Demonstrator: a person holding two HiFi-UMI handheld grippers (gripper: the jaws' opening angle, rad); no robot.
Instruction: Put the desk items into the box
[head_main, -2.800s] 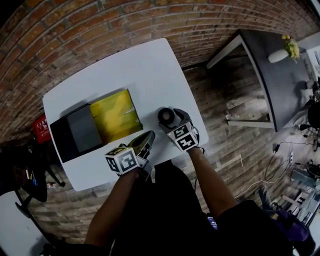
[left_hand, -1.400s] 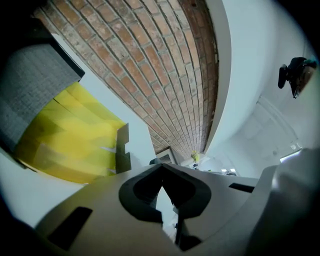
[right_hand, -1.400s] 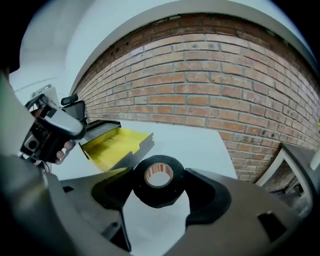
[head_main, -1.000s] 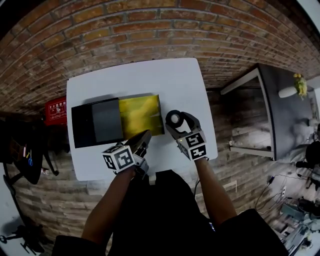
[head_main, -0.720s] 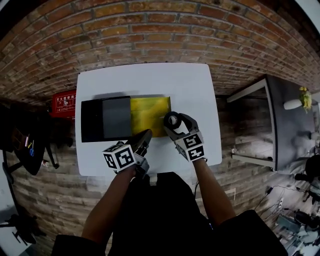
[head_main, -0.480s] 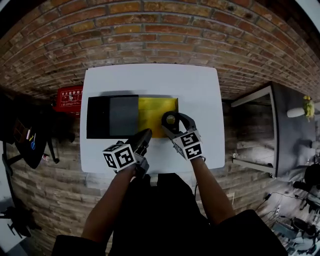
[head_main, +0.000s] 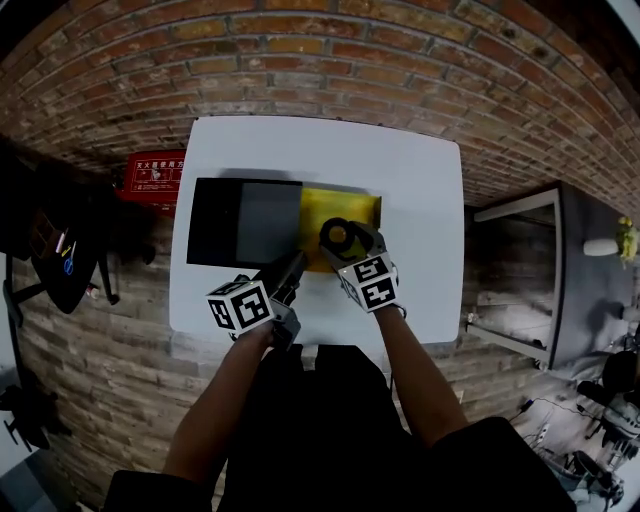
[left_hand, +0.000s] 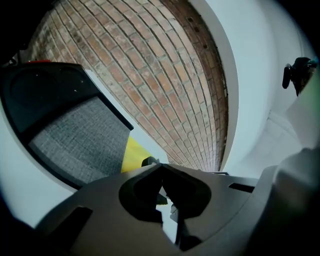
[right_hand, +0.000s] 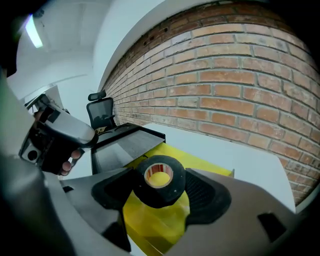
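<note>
The right gripper (head_main: 342, 240) is clamped on the black tape roll (right_hand: 159, 181), held over the yellow box (head_main: 357, 205) at the middle of the white table (head_main: 425, 180), apparently clear of its floor. The left gripper (head_main: 291, 274), jaws together and empty, hangs by the table's near edge

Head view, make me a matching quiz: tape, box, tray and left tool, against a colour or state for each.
1 tape
2 box
3 tray
4 left tool

A shut, empty
B yellow inside
C held by the right tool
D grey inside

Pairs: 1-C, 2-B, 3-D, 4-A
</note>
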